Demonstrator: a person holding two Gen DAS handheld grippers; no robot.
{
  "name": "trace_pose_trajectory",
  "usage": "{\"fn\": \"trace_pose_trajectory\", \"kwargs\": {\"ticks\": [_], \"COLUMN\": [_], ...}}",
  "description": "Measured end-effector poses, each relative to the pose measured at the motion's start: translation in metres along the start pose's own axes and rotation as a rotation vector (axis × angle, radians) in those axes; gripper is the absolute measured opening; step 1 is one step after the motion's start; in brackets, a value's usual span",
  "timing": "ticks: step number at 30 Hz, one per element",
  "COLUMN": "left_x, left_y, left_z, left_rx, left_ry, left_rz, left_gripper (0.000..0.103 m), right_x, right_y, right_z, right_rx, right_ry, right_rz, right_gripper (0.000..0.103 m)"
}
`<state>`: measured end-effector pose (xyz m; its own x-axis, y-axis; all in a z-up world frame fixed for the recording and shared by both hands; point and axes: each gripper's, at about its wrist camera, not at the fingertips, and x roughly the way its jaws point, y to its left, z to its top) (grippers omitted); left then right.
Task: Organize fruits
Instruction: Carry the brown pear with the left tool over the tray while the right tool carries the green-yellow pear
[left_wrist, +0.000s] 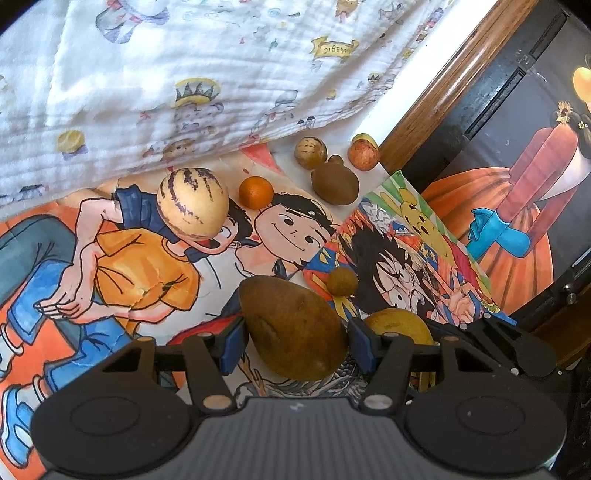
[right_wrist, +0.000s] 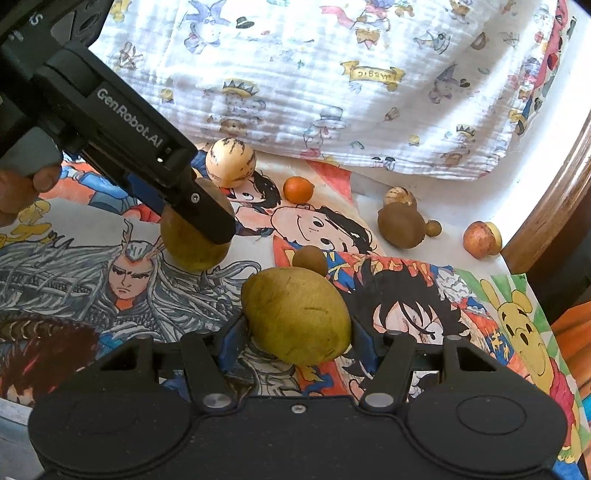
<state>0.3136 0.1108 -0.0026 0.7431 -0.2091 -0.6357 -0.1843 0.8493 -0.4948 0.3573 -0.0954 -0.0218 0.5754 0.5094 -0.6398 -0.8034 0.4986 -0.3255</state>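
My left gripper (left_wrist: 295, 341) is shut on a large brown oval fruit (left_wrist: 293, 325), its blue pads pressed against both sides. In the right wrist view that fruit (right_wrist: 192, 247) sits under one of the left fingers (right_wrist: 207, 218). My right gripper (right_wrist: 297, 341) is shut on a yellow-green oval fruit (right_wrist: 295, 314), which also shows in the left wrist view (left_wrist: 399, 325). Loose on the table lie a pale striped fruit (right_wrist: 231, 162), a small orange (right_wrist: 298, 189), a small brown ball (right_wrist: 310, 260), a brown fruit (right_wrist: 400, 225) and a red apple (right_wrist: 480, 238).
Cartoon drawings (right_wrist: 110, 280) cover the table. A white printed cloth (right_wrist: 332, 92) is bunched along the back. A wooden rim (right_wrist: 546, 206) borders the right side. A person's hand (right_wrist: 22, 192) holds the left gripper at the left edge.
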Motion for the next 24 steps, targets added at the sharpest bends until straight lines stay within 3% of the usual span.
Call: {"fn": "trace_pose_trajectory", "kwargs": {"ticks": [18,24], "left_x": [0.000,-0.002], "left_y": [0.000,0.002], "left_z": [0.000,0.000], "left_rx": [0.001,0.003], "left_ry": [0.009,0.012], "left_rz": [-0.002,-0.002], "left_gripper": [0.063,0.063], "right_x": [0.018,0.020], "right_y": [-0.016,-0.018], "right_z": [0.009,0.009], "right_rx": [0.041,0.065], "right_ry": [0.013,0.015], "right_rz": [0.049,0.053], "right_gripper": [0.062,0.057]}}
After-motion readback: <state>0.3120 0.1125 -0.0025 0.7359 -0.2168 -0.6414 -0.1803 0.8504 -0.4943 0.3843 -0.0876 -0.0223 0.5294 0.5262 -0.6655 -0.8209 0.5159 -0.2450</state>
